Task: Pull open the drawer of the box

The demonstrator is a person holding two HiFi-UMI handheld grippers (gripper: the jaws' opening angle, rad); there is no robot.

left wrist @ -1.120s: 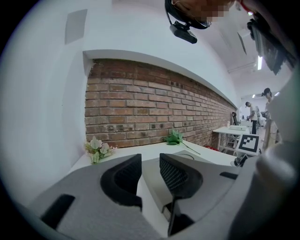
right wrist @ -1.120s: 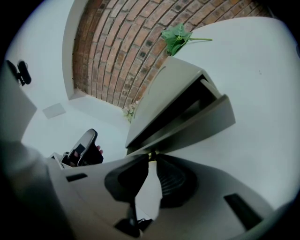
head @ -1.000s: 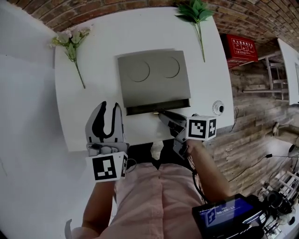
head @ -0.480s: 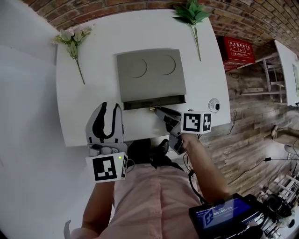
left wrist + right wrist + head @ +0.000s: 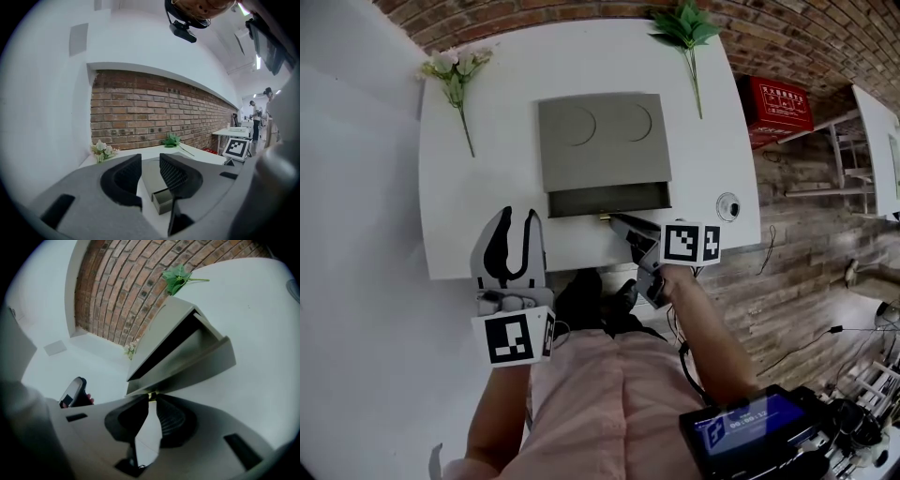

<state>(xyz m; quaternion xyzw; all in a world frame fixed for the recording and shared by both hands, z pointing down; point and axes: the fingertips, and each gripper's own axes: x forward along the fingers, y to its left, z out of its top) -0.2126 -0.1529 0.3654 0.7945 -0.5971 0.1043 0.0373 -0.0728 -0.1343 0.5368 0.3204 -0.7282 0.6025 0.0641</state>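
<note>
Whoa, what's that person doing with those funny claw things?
A person is opening a grey box on the white table. The right gripper pinches the little handle on the drawer, which is already partly out. The left gripper is open and empty, hovering near the table's front edge.

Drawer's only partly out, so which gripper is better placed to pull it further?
The right gripper: its jaws pinch the knob on the drawer front. The left gripper hangs open, empty, apart from the box.
</note>
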